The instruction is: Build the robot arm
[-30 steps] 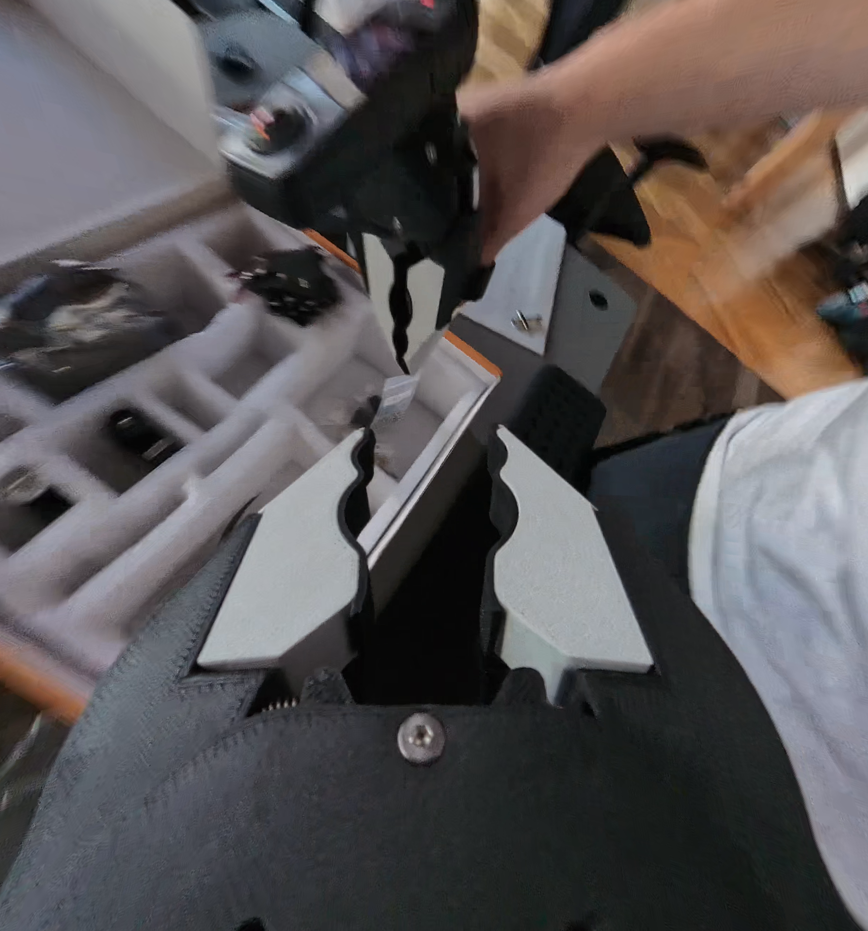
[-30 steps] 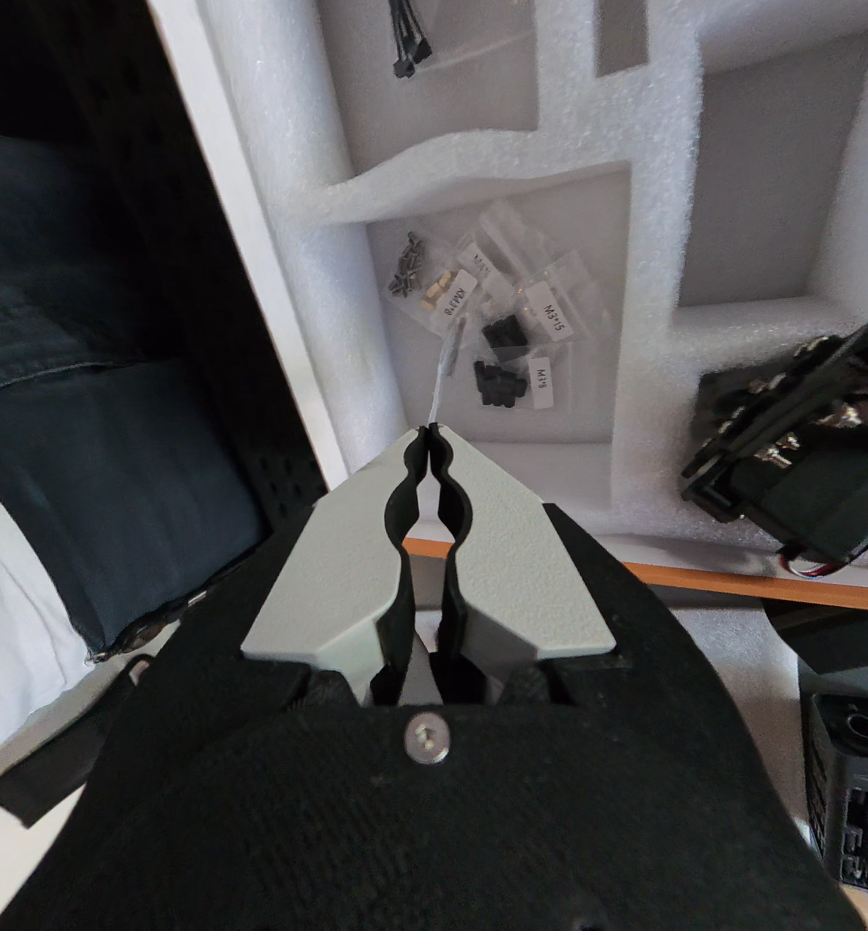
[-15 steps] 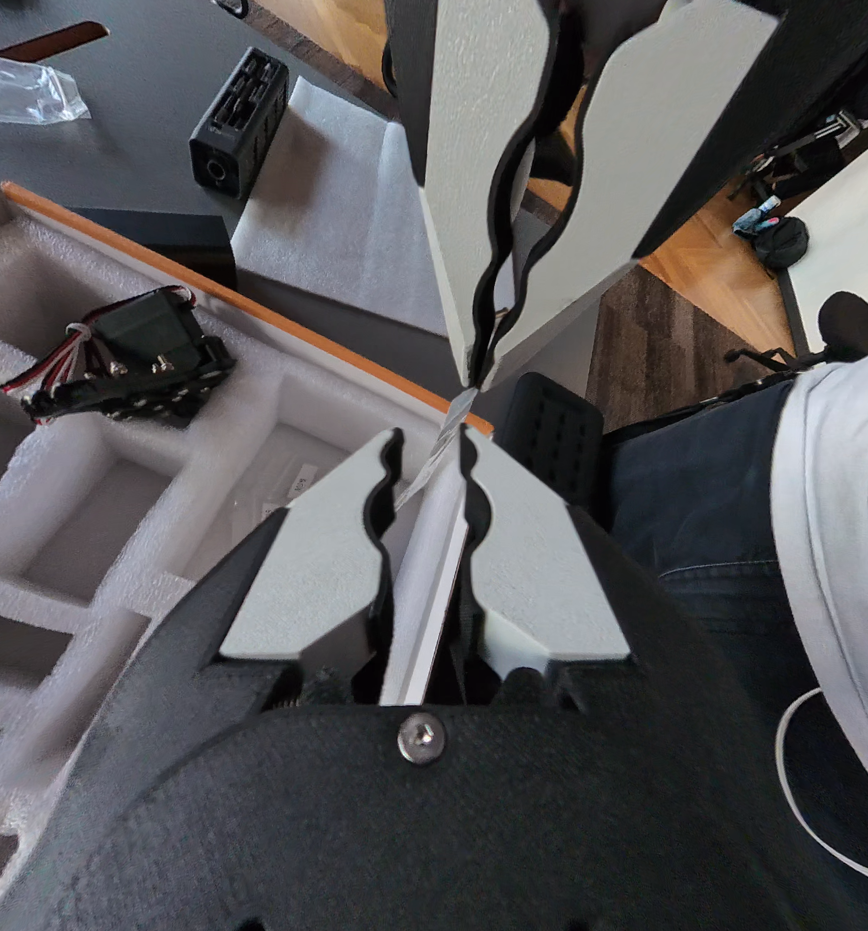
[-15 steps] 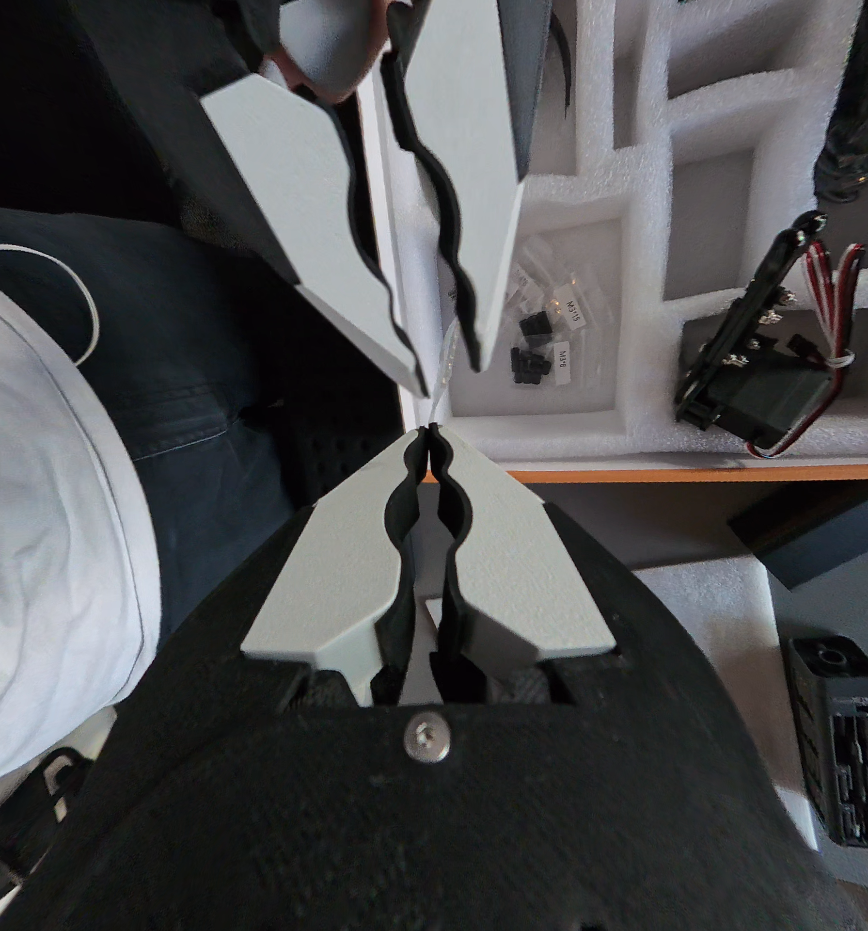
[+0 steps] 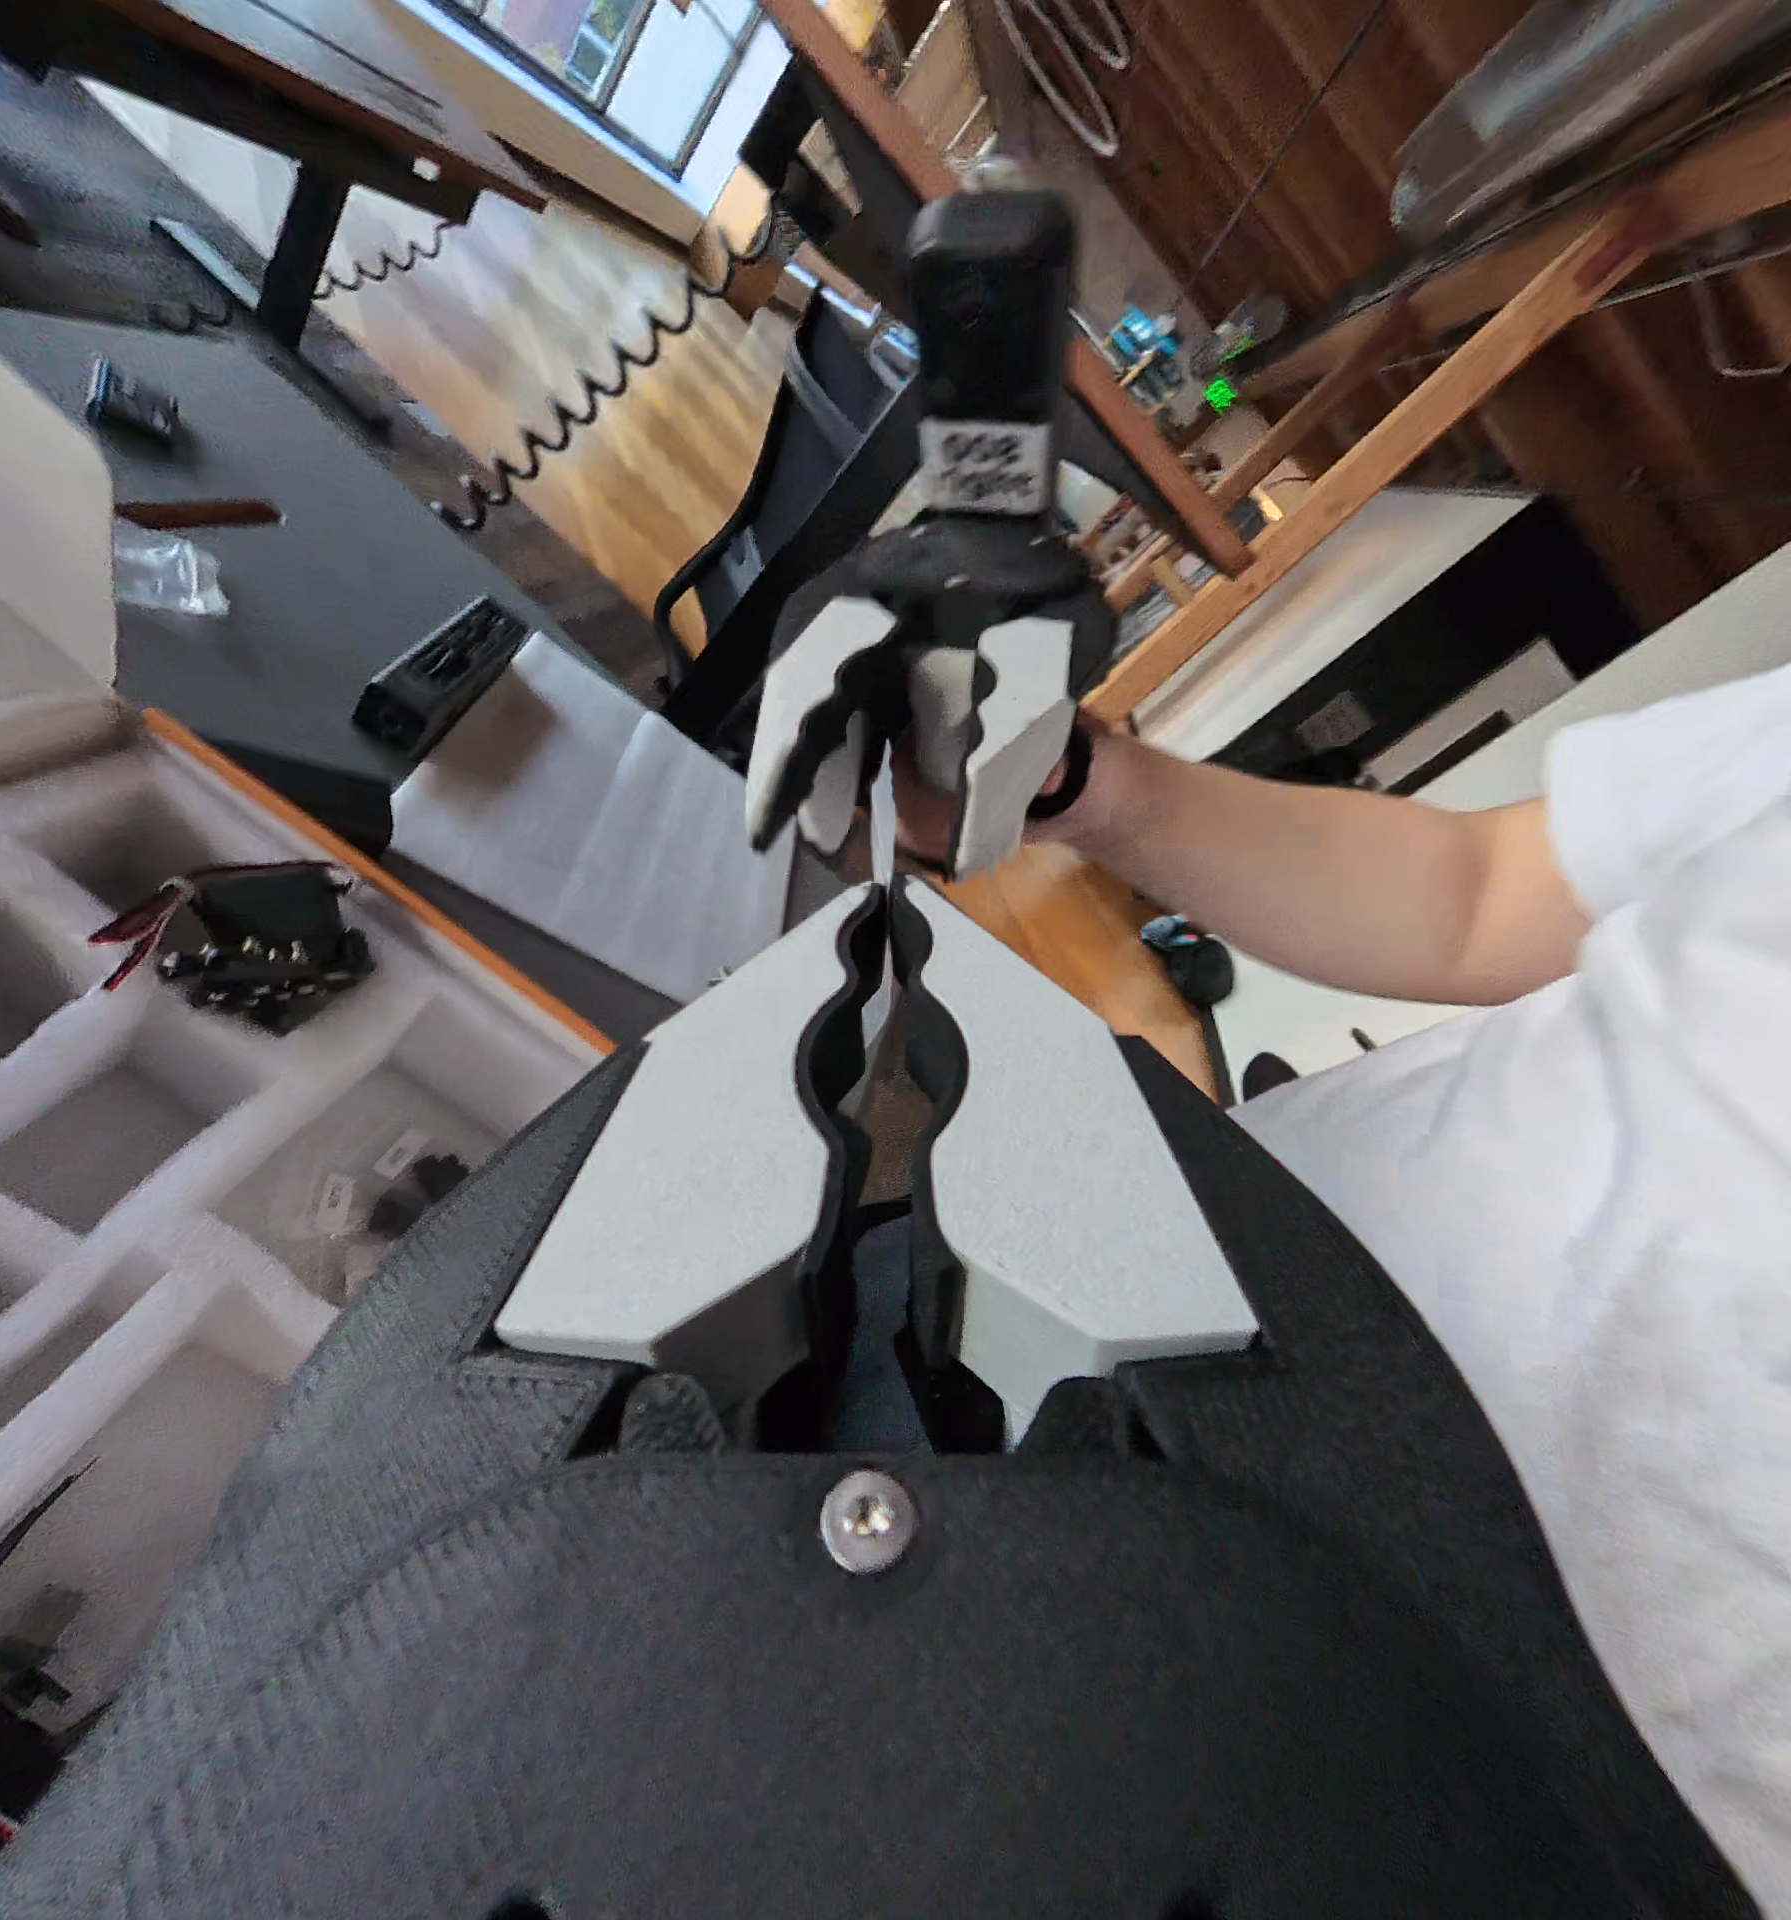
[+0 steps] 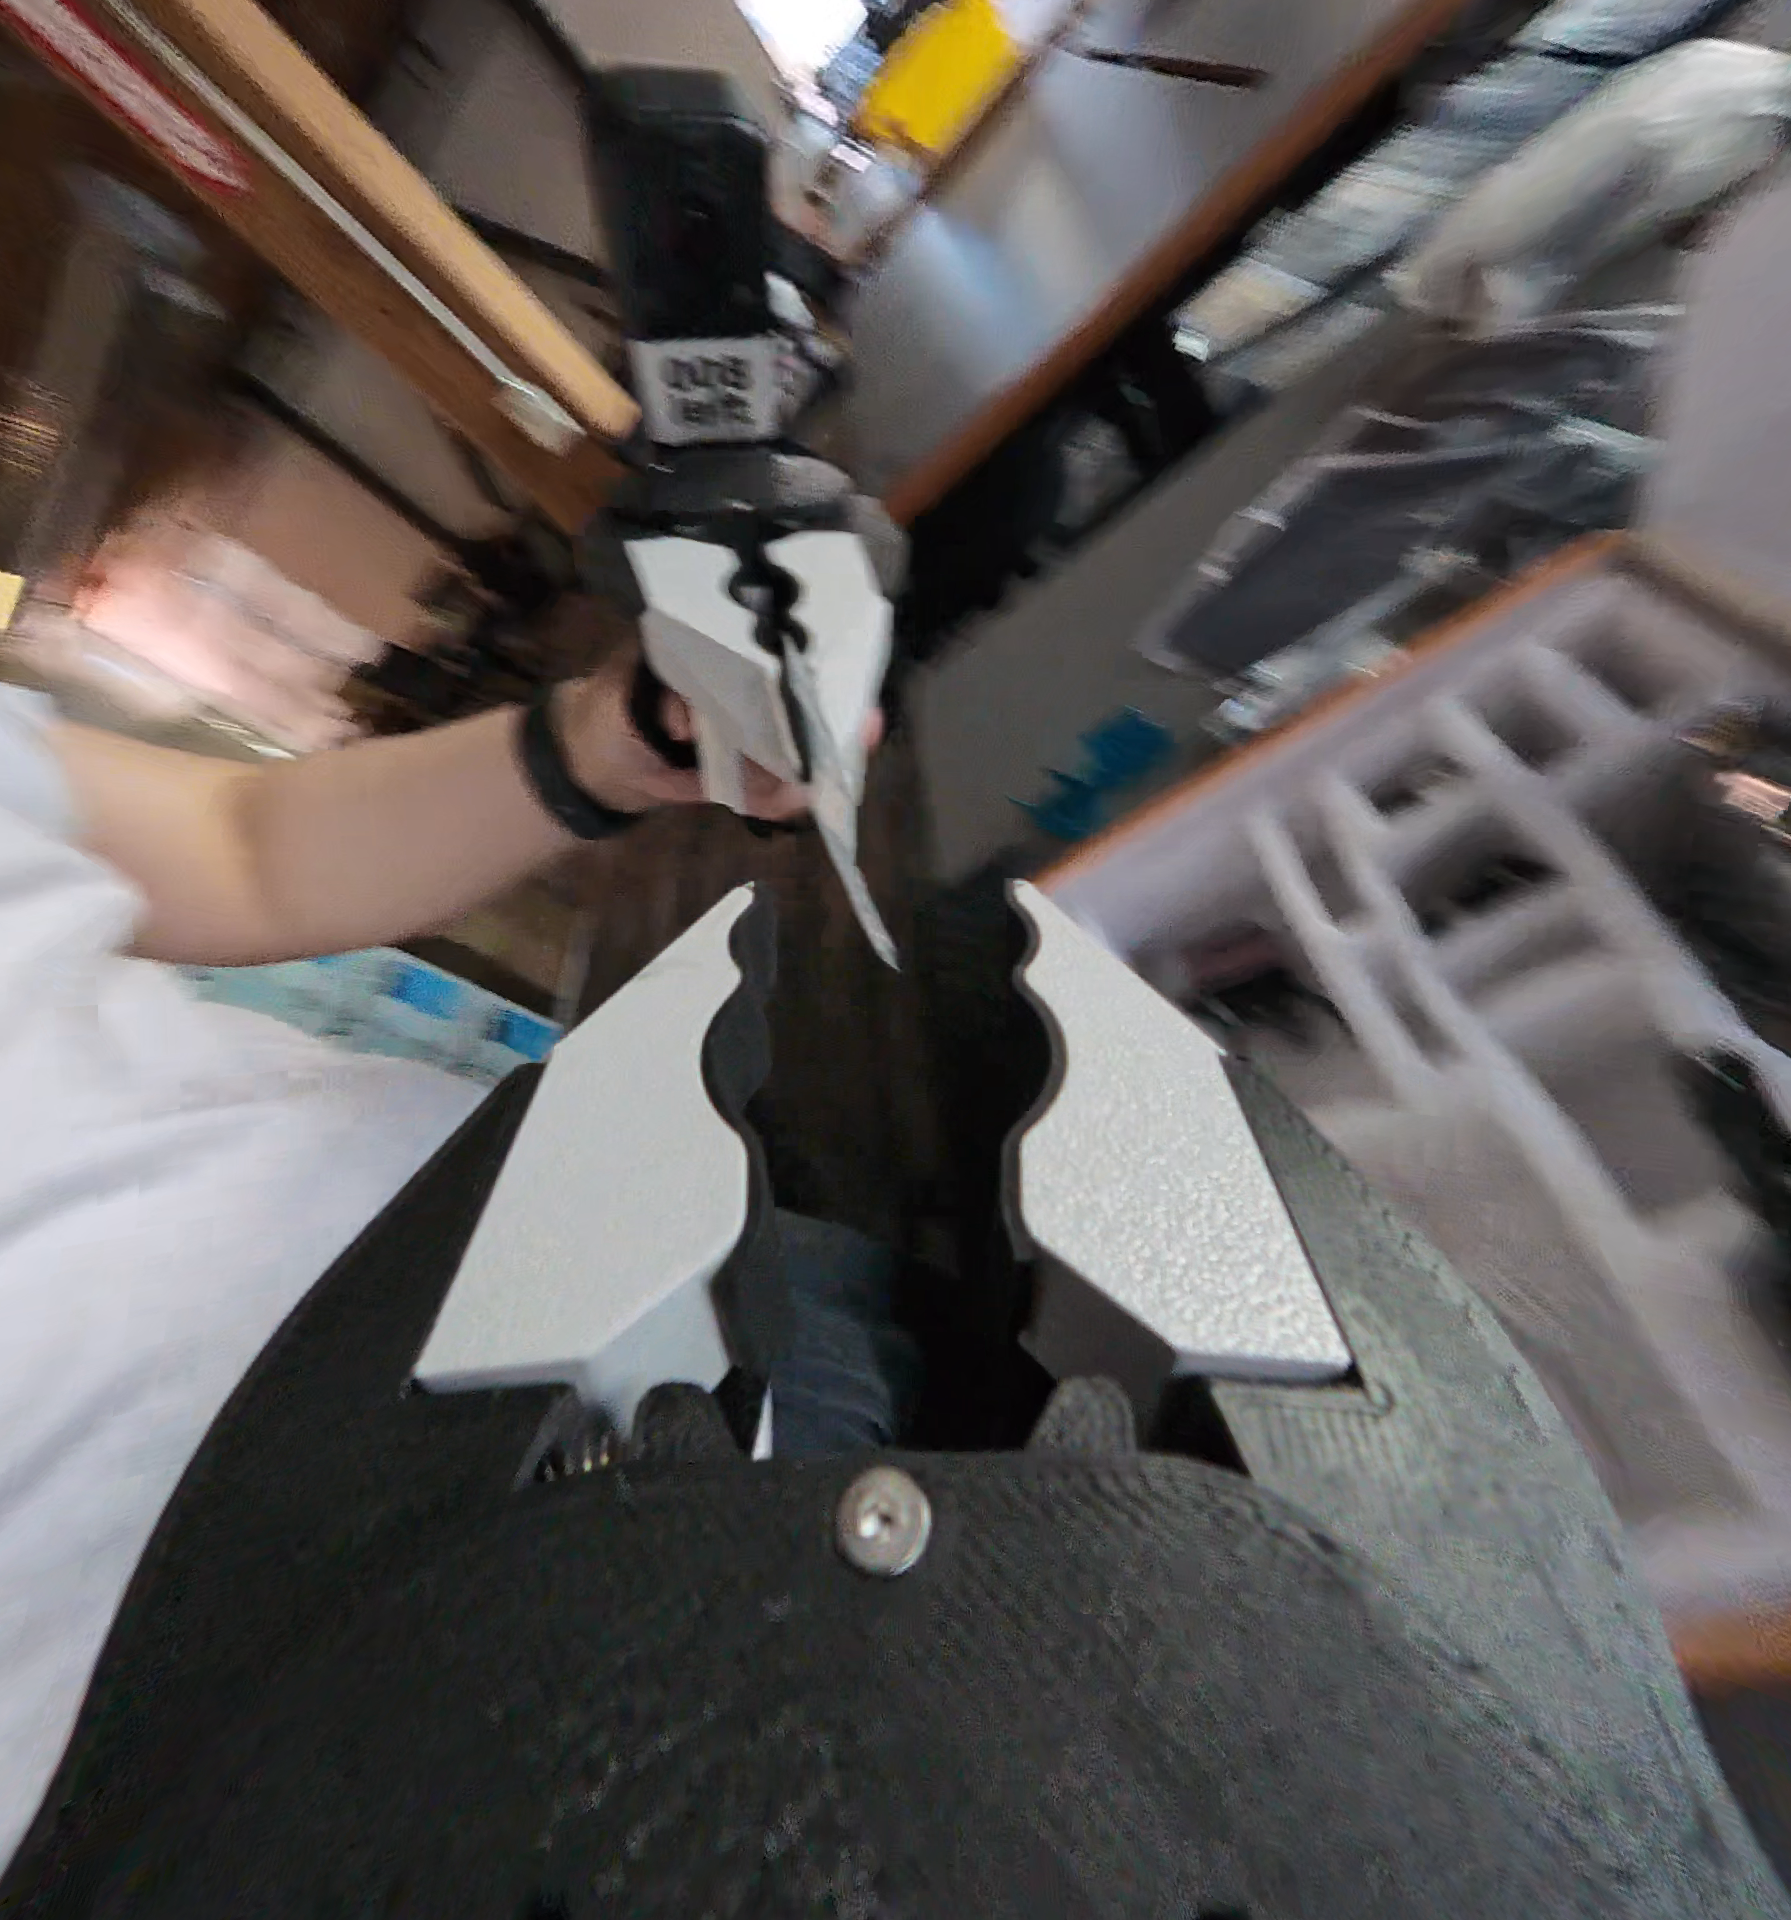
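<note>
Left gripper (image 5: 889, 902) tips pinch the small clear bag (image 6: 837, 821) edge-on, so it hangs free above the foam tray (image 5: 195, 1081); right gripper (image 6: 883, 914) spread, bag tip between its fingers (untouched)

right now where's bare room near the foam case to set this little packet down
Bare: the white foam sheet between the case's orange rim and the black block; the empty compartment beside the servo; the dark table between block and clear bag. Crowded: the compartment of small bags. The left gripper pinches the packet.
</note>
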A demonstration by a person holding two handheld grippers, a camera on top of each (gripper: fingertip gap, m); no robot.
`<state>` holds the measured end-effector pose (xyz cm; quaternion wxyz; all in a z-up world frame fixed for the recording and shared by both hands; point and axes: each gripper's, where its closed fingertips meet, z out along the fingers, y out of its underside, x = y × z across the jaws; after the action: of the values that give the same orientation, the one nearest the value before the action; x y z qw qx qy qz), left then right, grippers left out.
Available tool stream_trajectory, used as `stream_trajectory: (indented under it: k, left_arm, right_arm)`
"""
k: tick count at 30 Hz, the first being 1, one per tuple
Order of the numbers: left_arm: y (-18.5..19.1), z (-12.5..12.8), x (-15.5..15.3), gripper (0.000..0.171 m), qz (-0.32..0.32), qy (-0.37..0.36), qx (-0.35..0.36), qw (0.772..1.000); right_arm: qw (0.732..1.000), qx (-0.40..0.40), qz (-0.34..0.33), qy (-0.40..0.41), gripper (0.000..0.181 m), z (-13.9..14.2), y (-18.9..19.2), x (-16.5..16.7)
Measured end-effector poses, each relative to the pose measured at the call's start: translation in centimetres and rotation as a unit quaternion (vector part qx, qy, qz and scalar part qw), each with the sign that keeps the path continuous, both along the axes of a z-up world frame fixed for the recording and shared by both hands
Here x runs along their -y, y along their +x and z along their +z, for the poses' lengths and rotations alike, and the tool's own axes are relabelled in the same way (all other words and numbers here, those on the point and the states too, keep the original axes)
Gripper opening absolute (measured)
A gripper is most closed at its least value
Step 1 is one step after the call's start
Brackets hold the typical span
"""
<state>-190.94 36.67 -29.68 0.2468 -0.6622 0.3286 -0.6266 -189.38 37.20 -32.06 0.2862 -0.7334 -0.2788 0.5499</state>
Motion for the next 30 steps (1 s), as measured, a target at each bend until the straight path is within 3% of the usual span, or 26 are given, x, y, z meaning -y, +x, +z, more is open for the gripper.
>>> stream_trajectory:
  k: [2, 3, 4, 8, 9, 11, 12, 17, 22, 30]
  left_arm:
    - [-0.8, 1.8, 0.2, 0.000, -0.025, 0.001, 0.005, 1.000]
    - [-1.0, 2.4, 0.4, 0.000, -0.039, 0.005, 0.003, 0.999]
    - [-1.2, 3.0, 0.4, 0.000, -0.050, 0.011, 0.004, 0.999]
    - [-0.7, 5.5, 1.0, 0.000, -0.090, 0.021, 0.045, 0.995]
    - [-0.3, 6.3, 1.1, 0.000, -0.092, 0.023, 0.061, 0.994]
    - [0.3, 8.1, 0.9, 0.025, -0.077, 0.028, 0.092, 0.992]
    - [0.6, 8.7, 1.0, 0.030, -0.071, 0.036, 0.098, 0.992]
    - [2.8, 10.7, 5.4, 0.028, -0.101, 0.066, 0.101, 0.988]
    - [10.4, 11.6, 13.8, 0.029, -0.170, 0.100, 0.093, 0.976]
    - [28.6, 18.5, 30.4, 0.040, -0.228, 0.172, 0.182, 0.941]
  right_arm:
    - [0.998, -0.061, 0.007, 0.009, 0.039, 2.3, -2.3, -0.2]
    - [0.997, -0.077, 0.006, 0.018, 0.029, 3.3, -3.0, -0.3]
    - [0.995, -0.094, 0.017, 0.025, 0.003, 4.2, -3.5, 0.0]
    - [0.990, -0.136, -0.021, 0.008, 0.000, 6.8, -3.1, 0.6]
    - [0.989, -0.142, -0.036, 0.000, 0.000, 7.5, -2.6, 0.9]
    - [0.985, -0.156, -0.067, -0.008, 0.000, 9.1, -0.8, 1.6]
    - [0.983, -0.162, -0.085, -0.010, 0.000, 10.0, 0.4, 2.1]
    - [0.968, -0.178, -0.179, 0.015, 0.000, 15.0, 8.2, 6.2]
    - [0.949, -0.127, -0.276, 0.082, 0.000, 19.1, 17.6, 15.5]
    - [0.884, 0.000, -0.440, 0.158, 0.000, 24.4, 36.3, 38.4]
